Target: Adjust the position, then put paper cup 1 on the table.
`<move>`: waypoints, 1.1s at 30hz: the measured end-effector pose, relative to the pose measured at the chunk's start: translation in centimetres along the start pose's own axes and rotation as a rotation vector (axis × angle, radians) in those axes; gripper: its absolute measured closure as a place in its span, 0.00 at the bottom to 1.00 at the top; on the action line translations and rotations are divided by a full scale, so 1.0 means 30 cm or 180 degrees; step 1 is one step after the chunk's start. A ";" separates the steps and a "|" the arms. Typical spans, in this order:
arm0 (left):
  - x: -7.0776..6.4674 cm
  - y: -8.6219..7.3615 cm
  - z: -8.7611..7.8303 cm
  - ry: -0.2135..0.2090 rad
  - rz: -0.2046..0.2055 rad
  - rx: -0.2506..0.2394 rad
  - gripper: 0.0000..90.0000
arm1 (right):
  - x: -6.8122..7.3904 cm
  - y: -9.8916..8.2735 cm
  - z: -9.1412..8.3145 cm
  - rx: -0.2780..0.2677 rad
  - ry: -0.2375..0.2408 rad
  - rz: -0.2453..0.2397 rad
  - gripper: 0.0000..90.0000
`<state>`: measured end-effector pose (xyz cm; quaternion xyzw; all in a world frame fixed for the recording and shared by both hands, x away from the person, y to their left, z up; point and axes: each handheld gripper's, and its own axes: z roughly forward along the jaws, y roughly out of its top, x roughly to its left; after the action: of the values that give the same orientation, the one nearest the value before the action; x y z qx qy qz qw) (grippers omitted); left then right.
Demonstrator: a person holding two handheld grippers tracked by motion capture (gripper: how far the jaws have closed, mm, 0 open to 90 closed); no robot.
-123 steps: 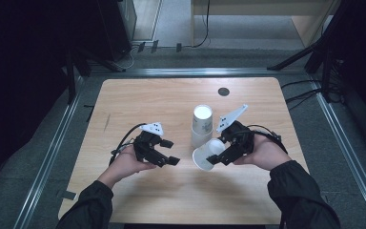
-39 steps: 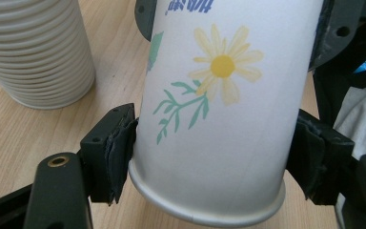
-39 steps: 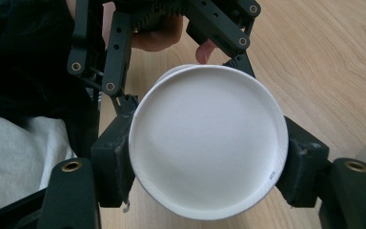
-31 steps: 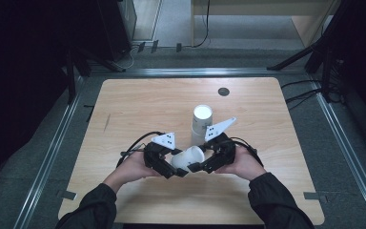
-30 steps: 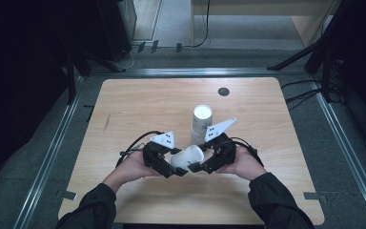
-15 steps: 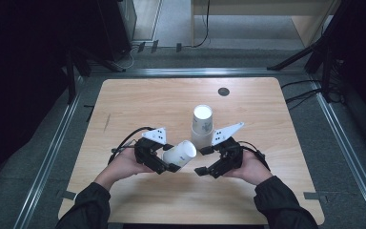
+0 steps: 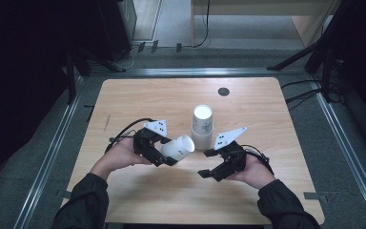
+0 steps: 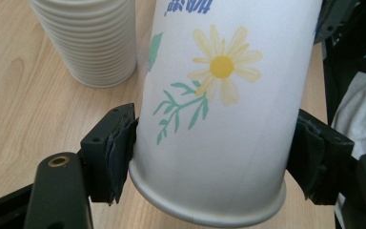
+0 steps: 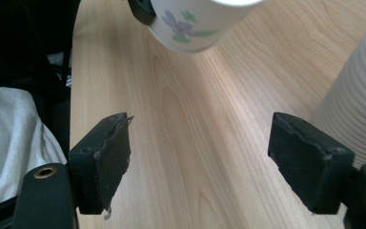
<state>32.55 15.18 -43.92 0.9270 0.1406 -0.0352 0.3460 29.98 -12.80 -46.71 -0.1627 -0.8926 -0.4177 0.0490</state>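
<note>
The left gripper (image 7: 164,153) is clamped on a paper cup (image 7: 177,147), its pads pressing both sides of the cup near the rim; in the left gripper view the flower-printed cup (image 8: 219,109) sits squarely between the two black jaws. The cup is carried tilted, almost on its side, above the wooden table (image 7: 138,100), left of centre and toward the near edge. The right gripper (image 7: 208,163) stands released, with nothing between its jaws; they have just been closing a little from a wider spread. It sits just right of the held cup, apart from it, over bare table. Just beyond both grippers stands a stack of upside-down paper cups (image 7: 202,126), near the table's middle. Farther off, a small dark round disc (image 7: 223,91) lies near the far edge.
</note>
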 end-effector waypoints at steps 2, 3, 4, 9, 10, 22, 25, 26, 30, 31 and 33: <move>0.000 0.014 -0.003 0.0054 0.0065 0.0099 0.28 | -0.006 -0.001 -0.002 -0.0023 -0.0017 0.0036 0.25; -0.001 0.020 -0.002 0.0097 0.0091 0.0156 0.28 | -0.010 -0.001 -0.002 -0.0042 -0.0017 0.0039 0.25; -0.003 0.026 -0.001 0.0132 0.0137 0.0201 0.28 | -0.017 0.000 -0.001 -0.0067 -0.0028 0.0081 0.26; -0.008 0.018 -0.001 0.0154 0.0118 0.0238 0.28 | -0.020 0.009 0.002 -0.0109 -0.0024 0.0076 0.26; -0.015 0.014 0.001 0.0163 0.0127 0.0266 0.28 | -0.020 0.009 0.002 -0.0109 -0.0024 0.0076 0.26; -0.050 0.012 0.038 0.0196 0.0310 0.0609 0.28 | -0.025 0.009 0.011 -0.0132 -0.0005 0.0014 0.26; -0.058 0.011 0.044 0.0188 0.0354 0.0677 0.28 | -0.028 0.008 0.012 -0.0150 -0.0024 0.0004 0.26; -0.061 0.013 0.048 0.0206 0.0363 0.0712 0.28 | -0.030 0.008 0.012 -0.0179 -0.0025 -0.0001 0.26; -0.067 0.019 0.055 0.0246 0.0388 0.0772 0.28 | -0.029 0.010 0.016 -0.0184 0.0000 0.0017 0.26; -0.069 0.021 0.057 0.0244 0.0405 0.0780 0.28 | -0.030 0.011 0.019 -0.0191 0.0003 -0.0009 0.26; -0.073 0.023 0.061 0.0237 0.0431 0.0800 0.28 | -0.027 0.013 0.024 -0.0180 0.0035 -0.0014 0.25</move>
<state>30.72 12.97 -44.50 0.9710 0.0849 0.0053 0.2233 30.90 -12.23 -47.06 -0.1598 -0.8805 -0.4437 0.0483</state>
